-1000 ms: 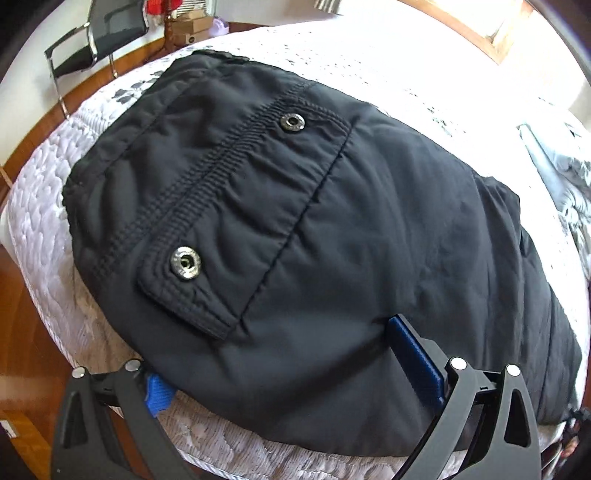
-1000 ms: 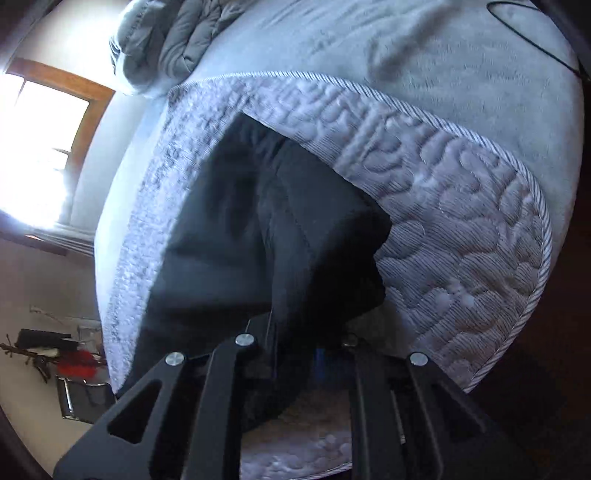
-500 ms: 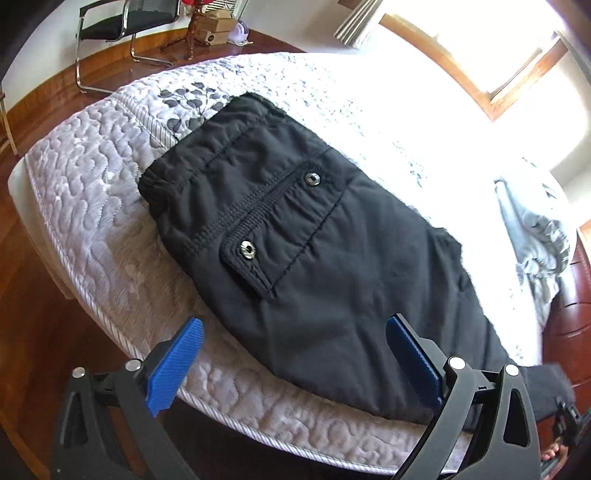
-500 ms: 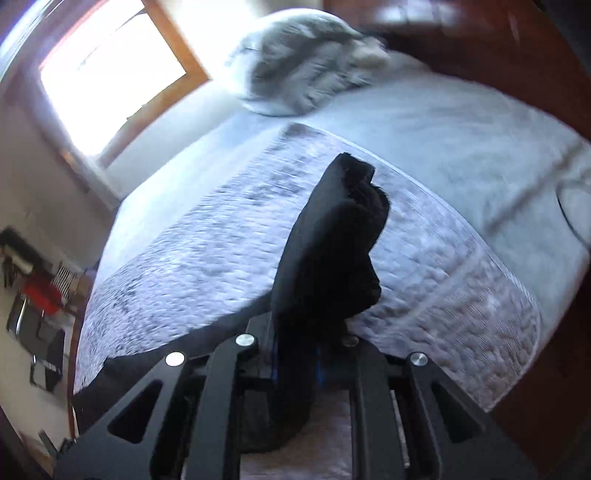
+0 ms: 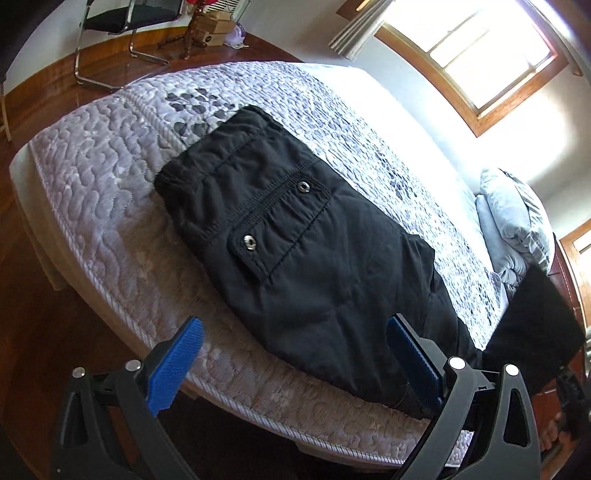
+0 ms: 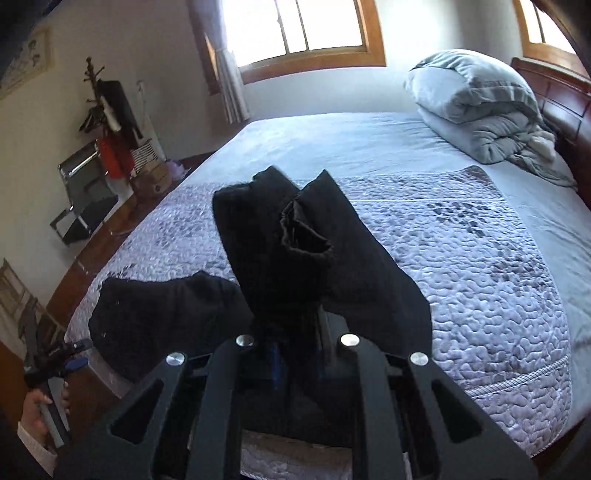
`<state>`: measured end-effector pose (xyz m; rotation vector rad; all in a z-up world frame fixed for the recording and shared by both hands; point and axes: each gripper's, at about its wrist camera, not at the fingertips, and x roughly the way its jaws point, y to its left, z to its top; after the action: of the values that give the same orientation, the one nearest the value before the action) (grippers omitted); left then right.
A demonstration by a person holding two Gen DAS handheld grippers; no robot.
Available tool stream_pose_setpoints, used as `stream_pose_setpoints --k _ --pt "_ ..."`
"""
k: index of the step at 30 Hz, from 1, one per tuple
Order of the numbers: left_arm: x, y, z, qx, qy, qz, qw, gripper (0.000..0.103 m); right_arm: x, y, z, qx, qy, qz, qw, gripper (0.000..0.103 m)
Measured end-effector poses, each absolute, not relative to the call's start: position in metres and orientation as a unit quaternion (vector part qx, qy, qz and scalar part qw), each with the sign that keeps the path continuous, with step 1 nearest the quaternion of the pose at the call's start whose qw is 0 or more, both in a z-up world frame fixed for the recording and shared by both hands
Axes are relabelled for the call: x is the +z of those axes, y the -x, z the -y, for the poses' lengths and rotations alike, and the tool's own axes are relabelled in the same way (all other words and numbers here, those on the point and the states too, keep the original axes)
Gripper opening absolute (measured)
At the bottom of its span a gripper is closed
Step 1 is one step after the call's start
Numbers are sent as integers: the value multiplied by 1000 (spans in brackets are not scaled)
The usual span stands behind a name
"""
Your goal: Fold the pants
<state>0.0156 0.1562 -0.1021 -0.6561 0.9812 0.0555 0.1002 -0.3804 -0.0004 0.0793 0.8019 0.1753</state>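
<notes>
My jaws stand apart on the left gripper (image 5: pixel 293 363), its blue pads (image 5: pixel 173 365) spread wide with nothing between them, while the right gripper (image 6: pixel 295 354) is clenched on the leg ends of the black pants (image 5: pixel 295 258). The right pads are buried in the dark cloth, so I cannot make them out, and the folds there merge into one black mass.

The pants lie along the near edge of the quilted bed (image 5: pixel 103 177), waistband and snapped pocket flap (image 5: pixel 273 225) facing up. The leg ends are lifted above the quilt, one hem opening gaping toward the right camera.

A second ago my left camera sat close over the pocket, one pad hidden under the fabric; now it has pulled back off the bed and both pads show in open air. My right gripper has raised the legs from flat on the mattress to upright.

Only the left view shows the pocket snaps and the chair (image 5: pixel 122 22). Only the right view shows the grey duvet (image 6: pixel 480 107) by the headboard and my left hand (image 6: pixel 40 410) on its handle.
</notes>
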Motion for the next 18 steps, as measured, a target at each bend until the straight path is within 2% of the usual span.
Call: stream_pose_setpoints --k 10,18 --pt "-114 -4 -177 44 335 -464 819 99 -97 -109 303 103 35 -487 867 13" --pt "-117 0 -182 46 342 -464 816 99 -121 -106 284 100 71 -502 856 13"
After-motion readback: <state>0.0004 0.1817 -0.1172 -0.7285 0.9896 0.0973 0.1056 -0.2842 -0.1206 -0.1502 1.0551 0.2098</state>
